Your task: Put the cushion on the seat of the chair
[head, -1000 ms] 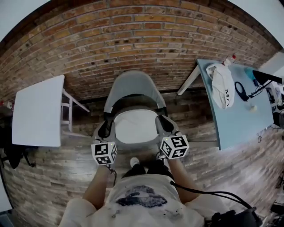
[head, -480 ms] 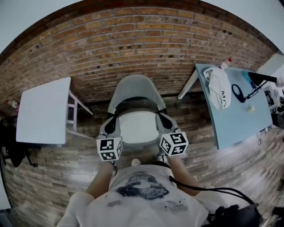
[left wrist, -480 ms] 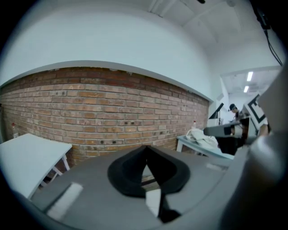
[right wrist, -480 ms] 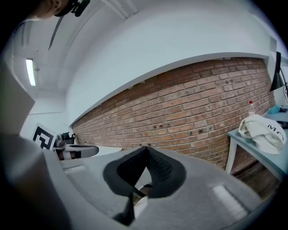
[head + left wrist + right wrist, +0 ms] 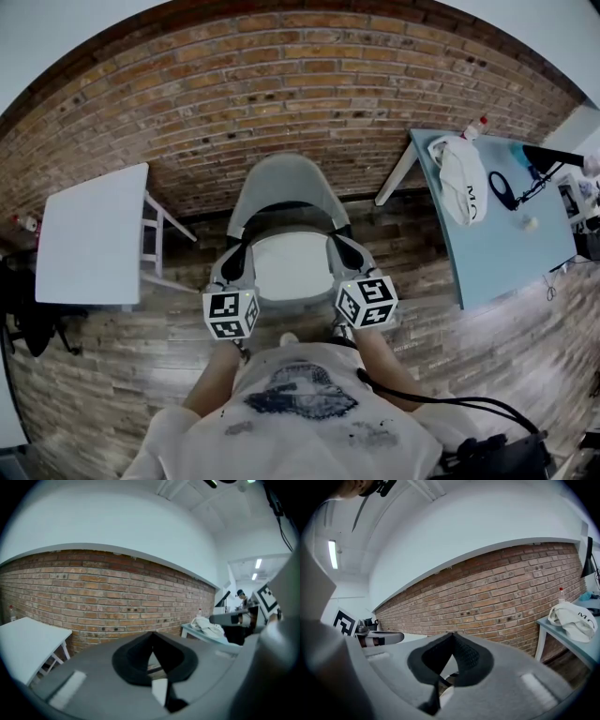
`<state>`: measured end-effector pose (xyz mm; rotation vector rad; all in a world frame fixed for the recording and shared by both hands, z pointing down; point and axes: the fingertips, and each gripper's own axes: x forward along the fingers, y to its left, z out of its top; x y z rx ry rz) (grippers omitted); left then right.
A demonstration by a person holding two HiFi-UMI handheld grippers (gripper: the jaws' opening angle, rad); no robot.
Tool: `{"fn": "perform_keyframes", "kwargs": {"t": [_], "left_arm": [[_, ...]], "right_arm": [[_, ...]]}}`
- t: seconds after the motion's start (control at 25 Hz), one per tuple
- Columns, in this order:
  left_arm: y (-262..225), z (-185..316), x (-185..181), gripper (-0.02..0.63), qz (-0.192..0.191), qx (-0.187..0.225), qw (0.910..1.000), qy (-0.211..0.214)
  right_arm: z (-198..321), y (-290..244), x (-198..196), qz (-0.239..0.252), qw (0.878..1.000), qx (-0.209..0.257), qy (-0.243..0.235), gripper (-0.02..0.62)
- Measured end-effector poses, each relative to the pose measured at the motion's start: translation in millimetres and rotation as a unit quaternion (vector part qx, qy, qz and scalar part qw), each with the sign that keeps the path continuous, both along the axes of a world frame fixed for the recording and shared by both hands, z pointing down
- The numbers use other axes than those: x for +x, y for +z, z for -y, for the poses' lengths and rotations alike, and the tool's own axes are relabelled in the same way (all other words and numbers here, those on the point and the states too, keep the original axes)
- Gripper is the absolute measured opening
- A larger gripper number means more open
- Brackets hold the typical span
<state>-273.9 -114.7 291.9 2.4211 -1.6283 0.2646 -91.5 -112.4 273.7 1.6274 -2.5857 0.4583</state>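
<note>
The chair (image 5: 286, 183) hides its own legs; small items (image 5: 532, 223) on the blue table (image 5: 506, 262) are indistinct.

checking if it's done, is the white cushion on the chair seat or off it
On the seat: the head view shows the white cushion lying flat in the grey shell chair.

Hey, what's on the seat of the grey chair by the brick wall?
A white cushion lies on the seat of the grey chair, filling the space between the chair's arms. The seat surface beneath it is covered, so it cannot be seen.
</note>
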Motion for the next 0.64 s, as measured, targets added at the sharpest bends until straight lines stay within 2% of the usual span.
{"fn": "perform_keyframes", "kwargs": {"t": [0.64], "left_arm": [[3.0, -4.2, 1.3, -0.009, 0.001, -0.001, 1.0000, 0.005]], "right_arm": [[-6.0, 3.4, -1.9, 0.002, 1.000, -0.002, 0.000, -0.002]]}}
